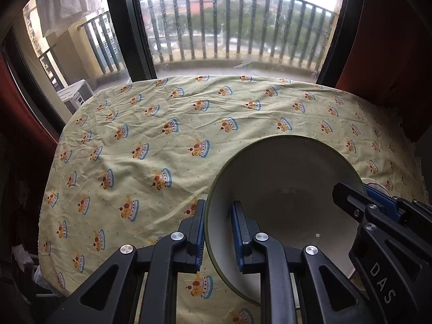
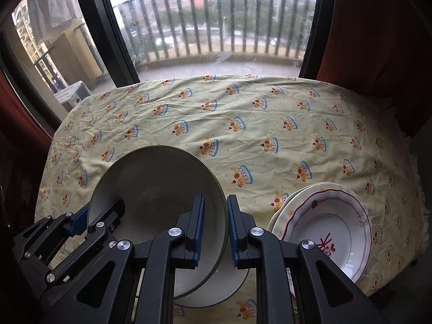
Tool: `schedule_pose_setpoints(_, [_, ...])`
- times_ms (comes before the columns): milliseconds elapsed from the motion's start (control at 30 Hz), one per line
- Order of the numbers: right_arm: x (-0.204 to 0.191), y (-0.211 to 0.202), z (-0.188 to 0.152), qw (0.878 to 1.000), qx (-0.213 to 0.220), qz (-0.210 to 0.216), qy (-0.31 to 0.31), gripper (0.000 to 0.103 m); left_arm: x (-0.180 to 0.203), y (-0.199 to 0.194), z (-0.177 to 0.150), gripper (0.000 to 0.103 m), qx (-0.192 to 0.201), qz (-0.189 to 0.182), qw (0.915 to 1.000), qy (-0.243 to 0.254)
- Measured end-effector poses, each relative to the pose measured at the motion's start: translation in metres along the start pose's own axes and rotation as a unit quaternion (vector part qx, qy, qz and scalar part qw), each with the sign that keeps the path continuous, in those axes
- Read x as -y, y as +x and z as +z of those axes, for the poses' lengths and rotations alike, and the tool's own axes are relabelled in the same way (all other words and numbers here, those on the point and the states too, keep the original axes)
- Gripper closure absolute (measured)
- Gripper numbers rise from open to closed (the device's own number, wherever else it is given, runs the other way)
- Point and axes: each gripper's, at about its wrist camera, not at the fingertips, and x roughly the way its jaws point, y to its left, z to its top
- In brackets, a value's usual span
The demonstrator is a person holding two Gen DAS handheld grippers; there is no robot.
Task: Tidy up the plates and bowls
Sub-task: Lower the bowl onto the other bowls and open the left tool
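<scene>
A white bowl with a green rim is held above the table by both grippers. My left gripper is shut on the bowl's left rim, one finger inside and one outside. My right gripper is shut on its right rim in the same way. Each gripper also shows in the other view, the right one and the left one. Below the held bowl lies another white bowl. At the right stand stacked plates, the top one white with a red rim pattern.
The table carries a yellow-green cloth with a cartoon print. A window with a balcony railing is beyond the far edge. Red curtains hang at both sides. The table's right edge is close to the plates.
</scene>
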Motion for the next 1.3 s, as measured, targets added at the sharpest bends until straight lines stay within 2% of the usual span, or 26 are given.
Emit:
schedule_pose_setpoints(200, [0.016,0.001,-0.010,1.000,-0.013,0.012,0.005,0.083,0.014,0.000,-0.009,0.088,-0.010,0.008,0.9999,0.009])
schedule_pose_setpoints(500, [0.029,0.016,-0.024,0.999,-0.046,0.012,0.005,0.083,0.021,0.018,-0.024,0.088,-0.048,-0.006,0.9988,-0.003])
schedule_pose_setpoints(800, [0.032,0.034,-0.025,0.997,-0.078,0.021,0.013,0.083,0.020,0.027,-0.023,0.087,-0.046,0.002,0.9989,0.010])
schedule_pose_setpoints(1000, [0.027,0.034,-0.025,0.997,-0.071,0.011,0.000,0.083,0.018,0.030,-0.024,0.087,-0.050,0.000,0.9987,0.010])
schedule_pose_setpoints(1300, [0.029,0.037,-0.028,0.998,-0.057,-0.002,-0.009,0.083,0.031,0.035,-0.027,0.088,-0.046,0.019,0.9981,0.035])
